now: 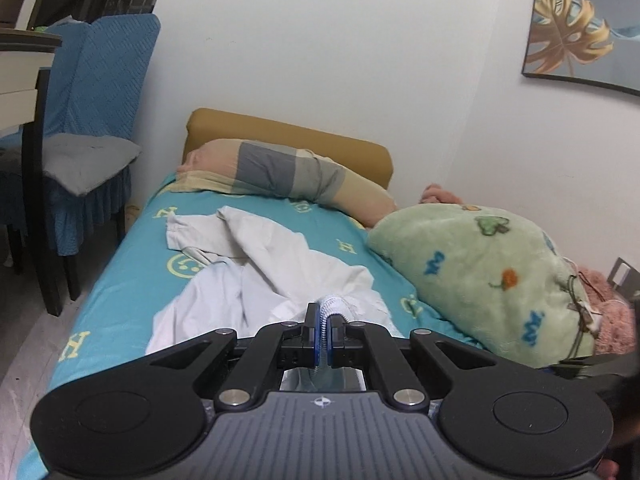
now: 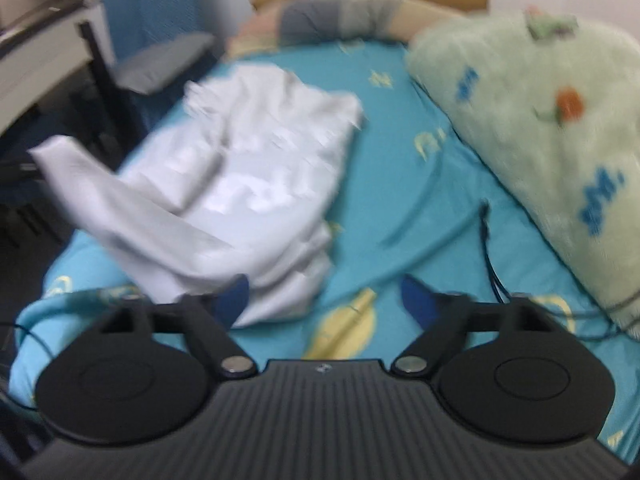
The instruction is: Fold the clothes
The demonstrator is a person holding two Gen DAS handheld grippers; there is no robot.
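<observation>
Left wrist view: left gripper [image 1: 325, 334] clamps the crumpled white cotton garment's [image 1: 256, 276] ribbed hem, frame centre. Right gripper [image 2: 324, 296] agape, empty; advise regripping the opposite hem corner before pulling flat.

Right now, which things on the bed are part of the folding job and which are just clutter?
In the job:
white garment
left gripper, shut on a ribbed edge of the garment
right gripper, open, holding nothing

Just lying about:
green fleece blanket
pillow
blue-covered chair
wall picture
</observation>
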